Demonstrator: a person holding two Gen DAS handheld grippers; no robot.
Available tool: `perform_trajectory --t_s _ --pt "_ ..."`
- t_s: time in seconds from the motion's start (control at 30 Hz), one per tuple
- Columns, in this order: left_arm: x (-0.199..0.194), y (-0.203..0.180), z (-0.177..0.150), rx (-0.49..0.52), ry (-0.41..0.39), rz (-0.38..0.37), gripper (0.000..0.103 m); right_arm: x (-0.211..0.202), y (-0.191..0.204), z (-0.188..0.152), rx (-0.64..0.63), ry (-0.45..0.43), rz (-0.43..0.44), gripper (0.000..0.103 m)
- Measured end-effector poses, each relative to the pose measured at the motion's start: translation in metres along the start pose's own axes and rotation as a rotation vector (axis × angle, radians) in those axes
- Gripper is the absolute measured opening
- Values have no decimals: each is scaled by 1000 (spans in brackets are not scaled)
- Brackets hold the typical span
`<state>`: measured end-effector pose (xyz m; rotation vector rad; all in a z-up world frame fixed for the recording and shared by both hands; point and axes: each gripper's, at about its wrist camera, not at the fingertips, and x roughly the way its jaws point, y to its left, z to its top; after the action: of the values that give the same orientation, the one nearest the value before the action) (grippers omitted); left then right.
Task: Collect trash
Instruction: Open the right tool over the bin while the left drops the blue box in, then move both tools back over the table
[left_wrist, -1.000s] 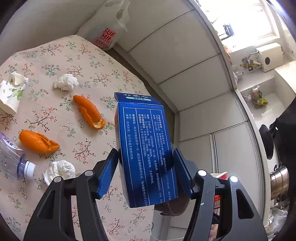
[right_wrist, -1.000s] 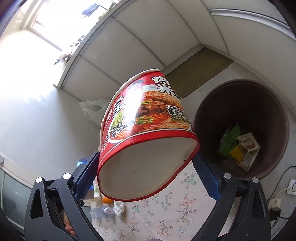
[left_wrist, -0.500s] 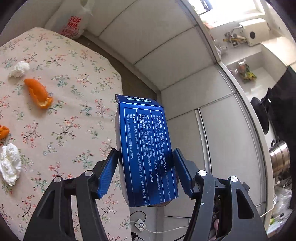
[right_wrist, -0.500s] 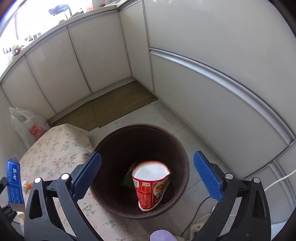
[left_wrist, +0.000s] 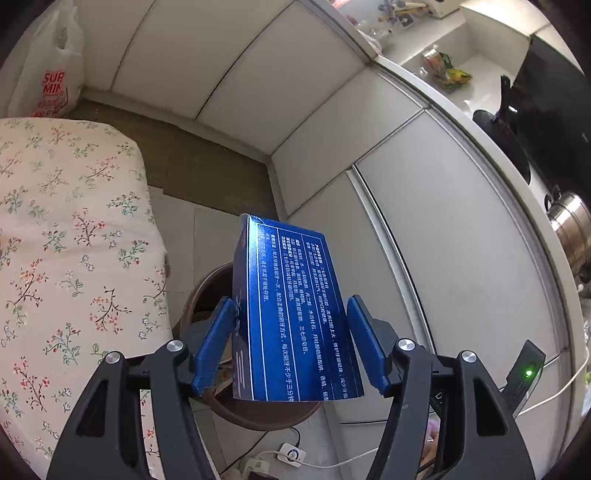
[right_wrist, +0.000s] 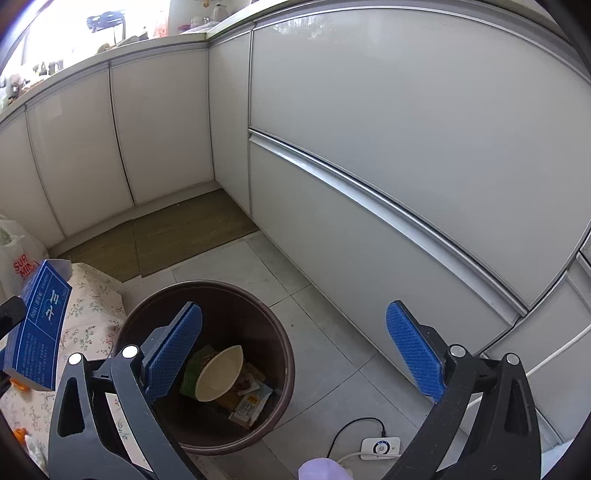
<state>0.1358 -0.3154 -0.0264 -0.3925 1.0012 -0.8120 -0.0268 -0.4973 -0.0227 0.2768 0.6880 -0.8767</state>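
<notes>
A blue carton with white print (left_wrist: 295, 314) stands tilted between the pads of my left gripper (left_wrist: 289, 301), whose jaws are opening; a thin gap shows at the right pad. Below it is the brown trash bin (left_wrist: 207, 291). In the right wrist view the same carton (right_wrist: 40, 325) hangs at the left edge over the table's corner. My right gripper (right_wrist: 293, 310) is open and empty above the bin (right_wrist: 207, 284). A noodle cup (right_wrist: 218, 373) lies on its side in the bin among wrappers.
The table with the floral cloth (left_wrist: 74, 240) borders the bin on the left. White cabinets (right_wrist: 406, 147) wall in the corner. A white plastic bag (left_wrist: 48, 74) stands behind the table. A socket with cables (right_wrist: 380, 446) lies on the floor by the bin. Orange peel (right_wrist: 18, 384) remains on the cloth.
My left gripper swung from over the table to above the bin, and the carton has tilted between its pads. The right gripper released the noodle cup, which dropped into the bin and tipped over.
</notes>
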Motion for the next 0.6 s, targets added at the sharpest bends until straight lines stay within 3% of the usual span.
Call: perform_trajectory --t_s 0.2,0.43,0.6 --pt "23 -19 -2 125 39 68 68 10 -9 -2 19 42 -21 96" --pt "15 -17 -13 195 36 127 71 6 -2 0 10 37 -6 96" --pt "-4 -3 -20 218 9 229 75 1 17 -2 -30 29 27 96"
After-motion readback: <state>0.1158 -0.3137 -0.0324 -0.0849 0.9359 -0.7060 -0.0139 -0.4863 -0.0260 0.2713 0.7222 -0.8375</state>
